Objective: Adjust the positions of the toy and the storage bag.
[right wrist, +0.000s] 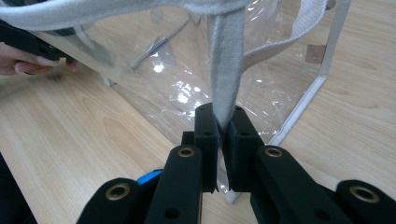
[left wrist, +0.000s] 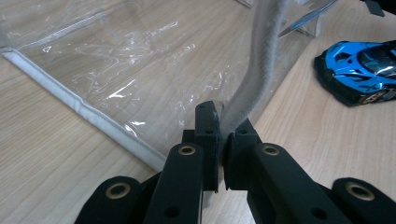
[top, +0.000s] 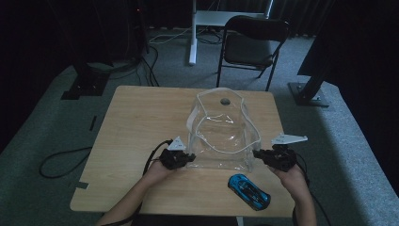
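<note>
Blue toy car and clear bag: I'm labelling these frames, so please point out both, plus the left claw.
Blue toy car (top: 249, 191), high view, on its roof.
Clear bag (top: 221, 136), high view, on its front wall.
Left claw (left wrist: 223, 135), left gripper view, midway between its tips, shut on the bag's grey trim.

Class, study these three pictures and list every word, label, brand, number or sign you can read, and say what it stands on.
There is no readable text.
Clear bag: no print or label to be seen.
Blue toy car: small markings on its body, too small and blurred to read.
Left claw and right claw: plain black, no lettering.
Table: bare wood grain, no writing.
</note>
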### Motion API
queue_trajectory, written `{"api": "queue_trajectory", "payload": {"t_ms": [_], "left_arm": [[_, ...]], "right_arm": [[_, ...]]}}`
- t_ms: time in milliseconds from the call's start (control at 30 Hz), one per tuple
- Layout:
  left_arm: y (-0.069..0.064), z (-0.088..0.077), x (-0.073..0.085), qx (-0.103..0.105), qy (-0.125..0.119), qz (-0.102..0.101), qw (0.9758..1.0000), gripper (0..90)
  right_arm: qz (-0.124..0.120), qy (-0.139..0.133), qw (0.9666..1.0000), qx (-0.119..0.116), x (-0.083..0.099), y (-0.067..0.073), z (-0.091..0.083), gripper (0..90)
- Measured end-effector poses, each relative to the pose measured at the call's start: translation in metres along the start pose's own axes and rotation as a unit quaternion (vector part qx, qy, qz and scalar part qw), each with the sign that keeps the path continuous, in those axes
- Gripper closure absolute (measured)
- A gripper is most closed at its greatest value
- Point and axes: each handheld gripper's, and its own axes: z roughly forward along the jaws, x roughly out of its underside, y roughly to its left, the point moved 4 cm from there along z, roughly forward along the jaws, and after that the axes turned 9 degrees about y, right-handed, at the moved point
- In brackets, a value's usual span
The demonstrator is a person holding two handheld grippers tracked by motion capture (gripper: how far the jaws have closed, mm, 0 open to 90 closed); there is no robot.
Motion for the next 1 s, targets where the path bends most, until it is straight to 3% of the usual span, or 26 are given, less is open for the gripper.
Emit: {"api": "queue_trajectory", "payload": {"t_ms": [300,400,567,667,767,833,900,1000], "left_arm": [[-0.002,0.001,0.000,0.001,-0.003,-0.009,0.9999,86.5],[-0.003,0.001,0.000,-0.003,-0.001,-0.003,1.0000,86.2],[-0.004,0.001,-0.002,0.004,-0.015,-0.011,0.9998,75.1],[-0.006,-0.001,-0.004,0.006,-0.022,-0.007,0.9997,61.7],[-0.008,-0.002,-0.005,0.005,-0.027,-0.005,0.9996,30.9],[-0.008,-0.003,-0.007,-0.002,-0.031,0.002,0.9995,16.0],[-0.009,-0.005,-0.009,-0.008,-0.040,0.004,0.9991,10.2],[-0.007,-0.009,-0.013,-0.010,-0.055,-0.003,0.9984,9.4]], "right_arm": [[0.002,0.002,1.0000,0.000,0.003,0.000,-0.002,83.4],[0.003,0.003,1.0000,0.001,0.003,0.001,-0.002,83.3],[0.005,0.002,1.0000,0.001,0.005,0.001,-0.003,83.5],[0.008,0.001,1.0000,-0.001,0.006,0.000,-0.003,83.4],[0.008,0.001,1.0000,-0.005,0.007,-0.001,-0.004,78.5],[0.004,0.001,1.0000,-0.007,0.008,0.000,-0.004,74.7],[0.001,-0.003,1.0000,-0.009,0.009,0.000,-0.005,68.0],[0.008,-0.016,0.9997,-0.016,0.009,-0.002,-0.006,53.5]]}}
